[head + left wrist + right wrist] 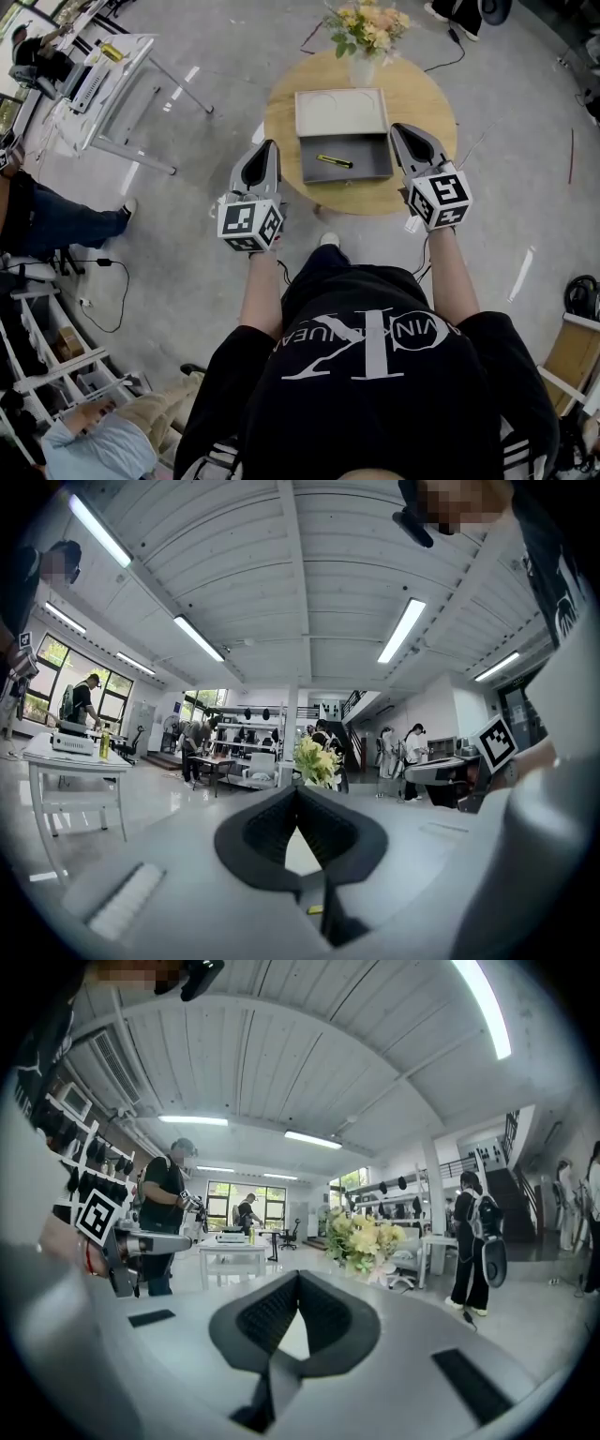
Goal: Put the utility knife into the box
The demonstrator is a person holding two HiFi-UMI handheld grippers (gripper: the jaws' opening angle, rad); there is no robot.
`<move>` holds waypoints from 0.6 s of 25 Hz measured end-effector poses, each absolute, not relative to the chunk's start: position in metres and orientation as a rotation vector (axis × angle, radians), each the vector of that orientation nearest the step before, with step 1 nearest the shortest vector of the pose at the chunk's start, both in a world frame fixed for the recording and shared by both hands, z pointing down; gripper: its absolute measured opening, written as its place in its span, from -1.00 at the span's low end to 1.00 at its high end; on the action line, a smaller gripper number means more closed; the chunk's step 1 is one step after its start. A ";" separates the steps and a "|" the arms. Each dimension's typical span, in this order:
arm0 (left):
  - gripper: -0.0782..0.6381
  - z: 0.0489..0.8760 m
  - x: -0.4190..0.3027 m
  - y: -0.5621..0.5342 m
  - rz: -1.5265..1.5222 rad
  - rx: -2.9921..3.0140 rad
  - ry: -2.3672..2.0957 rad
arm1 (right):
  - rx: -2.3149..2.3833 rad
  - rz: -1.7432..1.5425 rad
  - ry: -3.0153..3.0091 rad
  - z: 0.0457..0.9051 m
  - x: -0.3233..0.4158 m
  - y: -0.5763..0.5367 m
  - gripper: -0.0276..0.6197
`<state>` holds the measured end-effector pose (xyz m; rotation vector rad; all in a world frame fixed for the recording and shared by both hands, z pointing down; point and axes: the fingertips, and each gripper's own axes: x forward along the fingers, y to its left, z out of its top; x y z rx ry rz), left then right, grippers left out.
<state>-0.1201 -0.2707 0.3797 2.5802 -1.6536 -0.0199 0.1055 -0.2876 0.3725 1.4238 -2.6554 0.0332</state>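
Note:
The utility knife (334,160), yellow and black, lies inside the grey open tray of the box (375,171) on a round wooden table (427,103). The box's pale lid (341,112) lies flat behind the tray. My left gripper (272,145) hovers at the table's left edge, left of the tray, its jaws closed together on nothing. My right gripper (398,128) hangs just right of the tray, also shut and empty. In both gripper views the jaws meet at a point, left gripper (298,789) and right gripper (298,1275), and they face out across the room.
A vase of flowers (364,56) stands at the table's far edge behind the lid. A white folding table (112,84) stands far left. Cables run over the floor (103,272). Seated people are at the left (56,220) and lower left; a shelf stands lower left.

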 end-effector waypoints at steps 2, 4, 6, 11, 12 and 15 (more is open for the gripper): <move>-0.75 0.379 -0.120 -0.269 -0.020 2.580 -1.657 | 1.432 0.022 -2.664 0.369 0.106 -0.286 -0.87; -0.75 0.379 -0.121 -0.268 -0.020 2.577 -1.661 | 1.440 0.012 -2.671 0.366 0.108 -0.284 -0.87; -0.75 0.378 -0.121 -0.265 -0.019 2.576 -1.666 | 1.446 0.006 -2.678 0.364 0.109 -0.282 -0.87; -0.75 0.375 -0.120 -0.261 -0.016 2.577 -1.674 | 1.452 0.001 -2.688 0.359 0.111 -0.277 -0.87; -0.75 0.374 -0.120 -0.260 -0.014 2.576 -1.675 | 1.453 0.002 -2.689 0.359 0.112 -0.276 -0.87; -0.75 0.374 -0.119 -0.258 -0.010 2.575 -1.679 | 1.456 0.005 -2.695 0.358 0.113 -0.275 -0.87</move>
